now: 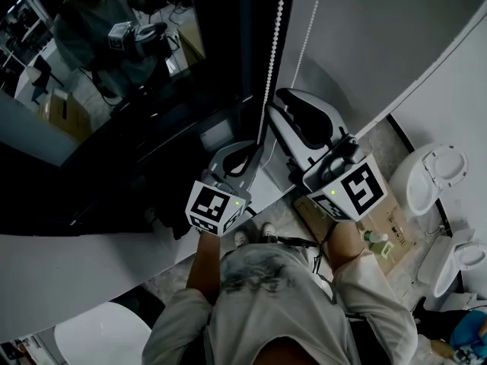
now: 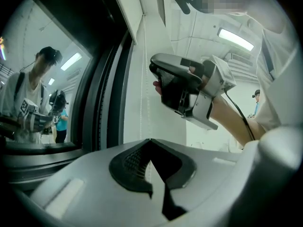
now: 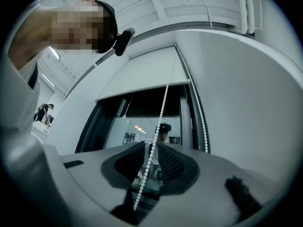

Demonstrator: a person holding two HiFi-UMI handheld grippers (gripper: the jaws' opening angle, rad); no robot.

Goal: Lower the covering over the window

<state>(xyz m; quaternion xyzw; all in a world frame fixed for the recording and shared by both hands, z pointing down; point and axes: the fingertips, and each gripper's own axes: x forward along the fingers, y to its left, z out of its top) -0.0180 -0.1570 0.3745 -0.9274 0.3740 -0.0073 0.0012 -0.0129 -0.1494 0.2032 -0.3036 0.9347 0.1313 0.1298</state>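
Observation:
A white roller blind (image 3: pixel 142 77) covers the upper part of the dark window (image 3: pixel 156 108); its lower edge hangs above the bare glass. A white bead chain (image 1: pixel 272 59) drops in two strands beside the frame. My left gripper (image 1: pixel 257 144) points level, shut on the left strand (image 2: pixel 142 109), which runs into its closed jaws (image 2: pixel 150 143). My right gripper (image 1: pixel 283 101) sits higher and tilts upward. In the right gripper view its pads stand apart (image 3: pixel 152 148) with the bead chain (image 3: pixel 158 122) passing freely between them. It also shows in the left gripper view (image 2: pixel 161 79).
The second chain strand (image 3: pixel 201 122) hangs against the white wall (image 1: pixel 380 36) to the right. The glass (image 1: pixel 114 67) reflects the person and grippers. Below lie a white sill (image 1: pixel 76 265), a cardboard box (image 1: pixel 388 230) and white fixtures (image 1: pixel 434 173) on the floor.

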